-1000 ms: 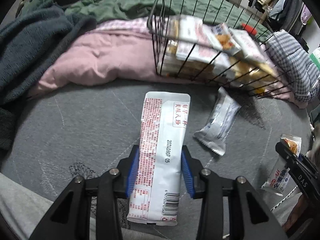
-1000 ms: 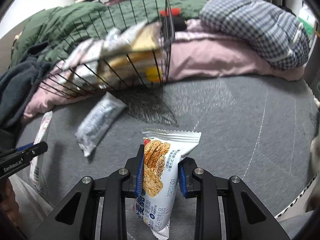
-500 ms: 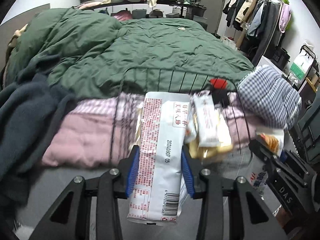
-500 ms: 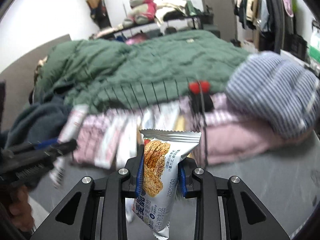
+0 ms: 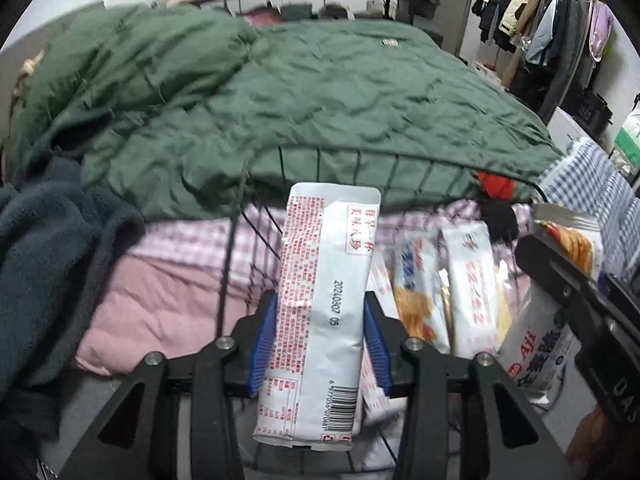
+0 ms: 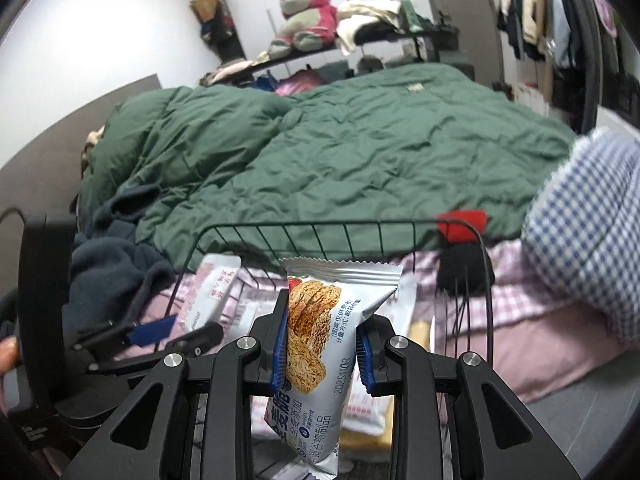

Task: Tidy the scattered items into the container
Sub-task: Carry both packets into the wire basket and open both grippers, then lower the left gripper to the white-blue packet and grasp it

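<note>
Left wrist view first: the left gripper (image 5: 320, 344) had its fingers (image 5: 262, 350) opening, with the long white snack pack (image 5: 320, 320) between the blue pads but about to be let go. The pack's long axis ran straight away from the fingers, far end over the wire basket (image 5: 236, 248), which sat right below and ahead, already loaded with snack bars (image 5: 468, 280). So the drop looked lined up: the pack only had to fall forward and down. Readable bits: "20240807 05" printed along the seam, red Chinese text blocks, a barcode at the near end. Off to the right, the other gripper carried its packet, with "Aji" in red visible on it.

Right wrist view: the right gripper (image 6: 322, 344) had the oat biscuit packet (image 6: 320, 352) between its fingers (image 6: 280, 344), which were just starting to ease apart, though the left pad looked like it was pressing on the wrapper. The packet stood upright, long axis along the fingers, over the basket's near side. I could read "2025.11.08" (not totally sure) plus Chinese lettering. The basket rim (image 6: 320, 226) had a red tag (image 6: 460, 224) at the far right corner. Both hands hung about equally close, left gripper slightly to the left.
</note>
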Tool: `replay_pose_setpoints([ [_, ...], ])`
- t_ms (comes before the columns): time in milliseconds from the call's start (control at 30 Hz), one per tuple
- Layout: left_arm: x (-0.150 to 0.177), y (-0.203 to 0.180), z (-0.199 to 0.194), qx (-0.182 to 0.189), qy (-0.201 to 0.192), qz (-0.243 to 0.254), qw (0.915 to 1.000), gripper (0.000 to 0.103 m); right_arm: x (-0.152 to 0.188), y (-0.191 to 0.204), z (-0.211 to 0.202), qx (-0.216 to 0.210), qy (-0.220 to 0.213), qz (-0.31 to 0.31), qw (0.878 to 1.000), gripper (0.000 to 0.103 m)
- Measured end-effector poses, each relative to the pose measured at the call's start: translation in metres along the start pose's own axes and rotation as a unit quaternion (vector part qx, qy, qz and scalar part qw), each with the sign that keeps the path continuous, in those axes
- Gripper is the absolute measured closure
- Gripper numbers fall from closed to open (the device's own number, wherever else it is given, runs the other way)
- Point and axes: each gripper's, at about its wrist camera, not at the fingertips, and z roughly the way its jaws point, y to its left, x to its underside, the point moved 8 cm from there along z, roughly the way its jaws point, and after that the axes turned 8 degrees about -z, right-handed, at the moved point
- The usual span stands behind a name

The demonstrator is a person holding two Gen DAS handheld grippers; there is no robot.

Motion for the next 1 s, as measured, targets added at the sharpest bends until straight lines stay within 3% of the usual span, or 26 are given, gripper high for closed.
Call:
replay_pose_setpoints([
  [67, -0.004, 0.004, -0.005, -0.013, -0.028, -0.008, 0.9995, 0.012, 0.000, -0.002, -0.002, 0.031, -0.009, -0.012, 0.999, 0.041],
  [100, -0.003, 0.007, -0.008, -0.011, -0.029, -0.016, 0.9994, 0.012, 0.000, -0.004, -0.004, 0.038, -0.013, -0.012, 0.999, 0.039],
  [300, 0.009, 0.015, -0.021, -0.008, -0.024, -0.020, 0.9995, 0.012, 0.006, -0.014, -0.015, 0.035, -0.016, 0.012, 0.999, 0.039],
  [467, 0.031, 0.027, -0.039, -0.007, -0.021, -0.009, 0.9997, 0.012, 0.032, -0.014, -0.037, 0.029, -0.007, 0.010, 1.000, 0.039],
  [733, 0.102, 0.052, -0.046, -0.018, 0.003, 0.009, 0.9998, 0.012, 0.108, -0.018, -0.069, 0.044, 0.027, 0.017, 0.999, 0.039],
  [1000, 0.169, 0.065, -0.011, -0.031, 0.051, 0.021, 0.9980, 0.012, 0.187, -0.028, -0.068, 0.051, 0.083, 0.030, 0.995, 0.039],
])
